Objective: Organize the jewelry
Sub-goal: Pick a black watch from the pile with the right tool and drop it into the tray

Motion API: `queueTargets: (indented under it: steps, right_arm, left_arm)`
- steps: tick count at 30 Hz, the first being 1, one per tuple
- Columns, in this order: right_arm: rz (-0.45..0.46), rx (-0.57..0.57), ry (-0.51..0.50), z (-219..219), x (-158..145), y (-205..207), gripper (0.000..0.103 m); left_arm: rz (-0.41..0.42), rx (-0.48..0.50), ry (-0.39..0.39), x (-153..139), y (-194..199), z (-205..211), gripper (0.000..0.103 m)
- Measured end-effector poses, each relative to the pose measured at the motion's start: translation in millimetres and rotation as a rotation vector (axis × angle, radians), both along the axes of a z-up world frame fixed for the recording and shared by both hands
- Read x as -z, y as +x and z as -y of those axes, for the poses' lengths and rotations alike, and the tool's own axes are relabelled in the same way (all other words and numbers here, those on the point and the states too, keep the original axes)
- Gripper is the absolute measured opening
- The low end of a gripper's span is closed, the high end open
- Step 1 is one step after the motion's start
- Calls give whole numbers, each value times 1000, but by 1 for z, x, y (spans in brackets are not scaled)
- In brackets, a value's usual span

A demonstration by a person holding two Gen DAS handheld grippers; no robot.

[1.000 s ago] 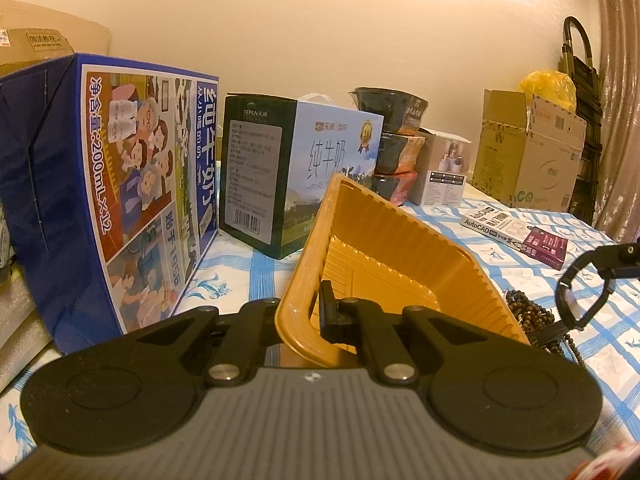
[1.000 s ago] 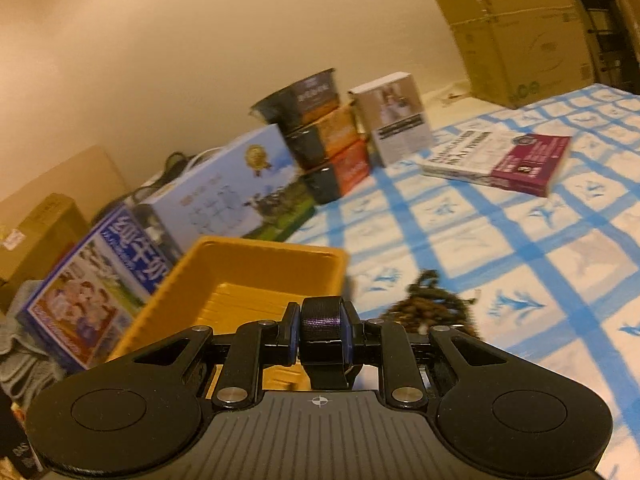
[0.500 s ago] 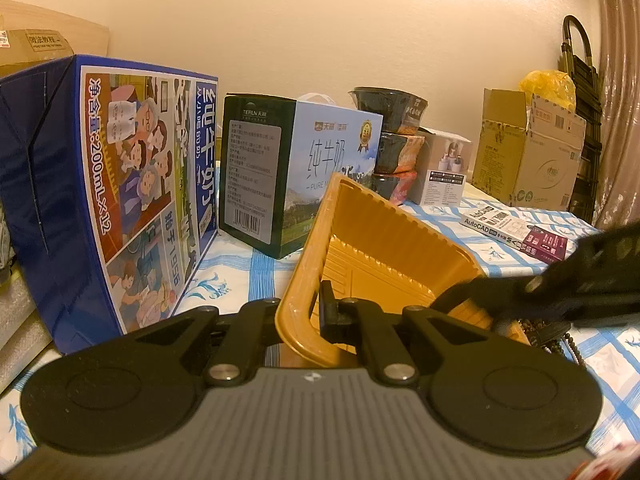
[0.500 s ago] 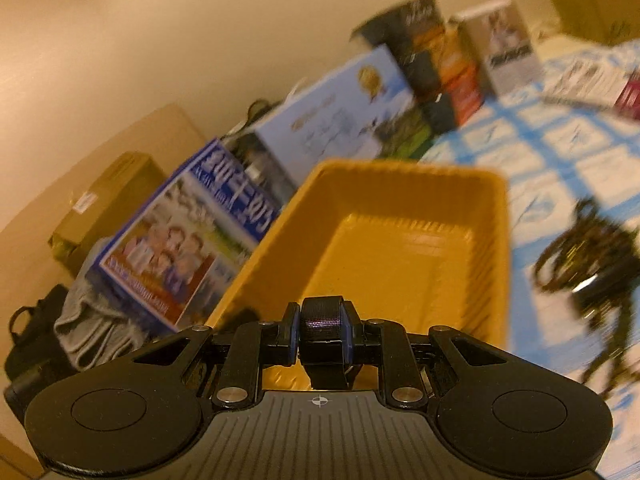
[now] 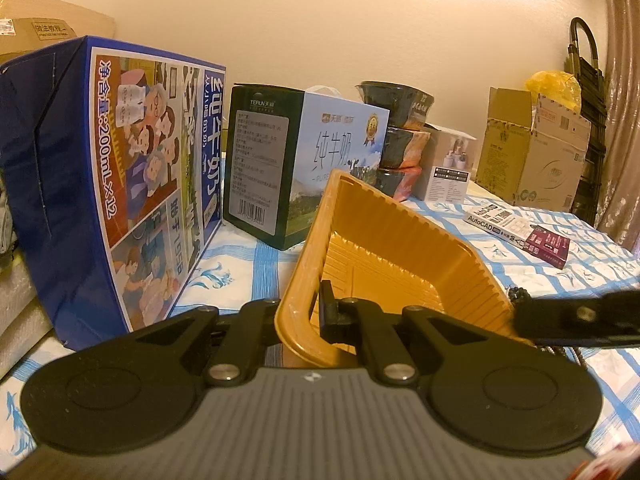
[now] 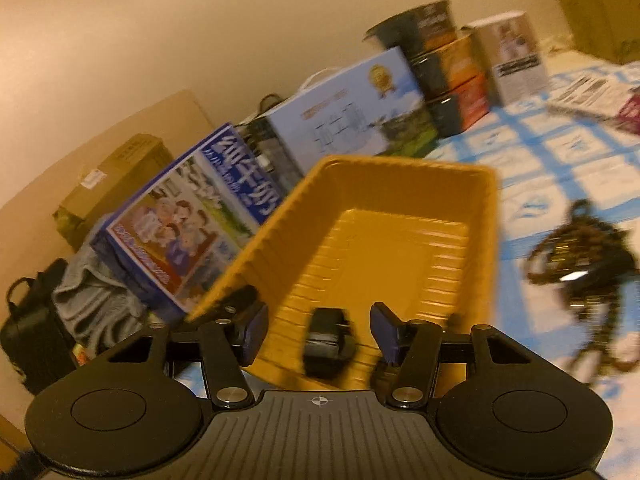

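Note:
A yellow ribbed plastic tray (image 5: 384,256) is tilted up on the blue checked cloth. My left gripper (image 5: 304,312) is shut on the tray's near rim. In the right wrist view the tray (image 6: 384,248) is below my right gripper (image 6: 320,334), which is open over its near end. A small dark object (image 6: 326,338) sits between the open fingers, blurred. A heap of dark bead jewelry (image 6: 580,248) lies on the cloth right of the tray. Part of the right gripper (image 5: 576,320) shows at the right of the left wrist view.
A blue milk carton box (image 5: 120,184) and a green-and-white milk box (image 5: 296,160) stand behind the tray. Stacked noodle bowls (image 5: 396,132), a small white box (image 5: 448,168), a cardboard box (image 5: 532,152) and books (image 5: 520,228) stand farther back.
My right gripper has swung left from the bead heap to over the tray and has opened, and the dark object it held now sits loose between the fingers. The left gripper has not moved.

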State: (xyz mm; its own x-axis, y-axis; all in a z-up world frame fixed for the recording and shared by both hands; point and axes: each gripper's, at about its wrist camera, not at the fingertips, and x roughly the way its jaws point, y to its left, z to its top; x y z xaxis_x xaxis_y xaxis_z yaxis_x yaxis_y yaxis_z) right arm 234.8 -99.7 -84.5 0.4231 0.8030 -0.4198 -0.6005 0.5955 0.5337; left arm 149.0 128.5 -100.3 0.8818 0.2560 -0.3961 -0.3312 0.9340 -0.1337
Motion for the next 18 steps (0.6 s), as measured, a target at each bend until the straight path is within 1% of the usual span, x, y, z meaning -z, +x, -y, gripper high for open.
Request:
queueTargets:
  steps: [2,4,5,7,9,12,14,18]
  right_arm:
    - [31,44,-52,18,1,-2,59]
    - [57,96,-120,36,6,-2,69]
    - [63,123,-147,44,8,-1,77]
    - [58,191,-193,64,15,6,82]
    - [53,235,-231,77,20,14,84]
    - [70,264,-297,89,27,27,87]
    - [91,268,-332,93,33,33,88]
    - [125,241,-362,90,41,44,88]
  left_arm:
    - [-1,-2,-1,0,0,1,7]
    - [-1,-4,-4,0,-1,0,7]
    - [-1,-5,-5,0,-1,0,7]
    - [-1,-5,-5,0,-1,0,7]
    - [0,-4,-5,0,-1,0,7]
    - [-2,-4,-3,0,-1,0,7]
    - [-2,-3,-1,0,-1,0,7]
    - [-2,-3,-1,0,-1,-1,7]
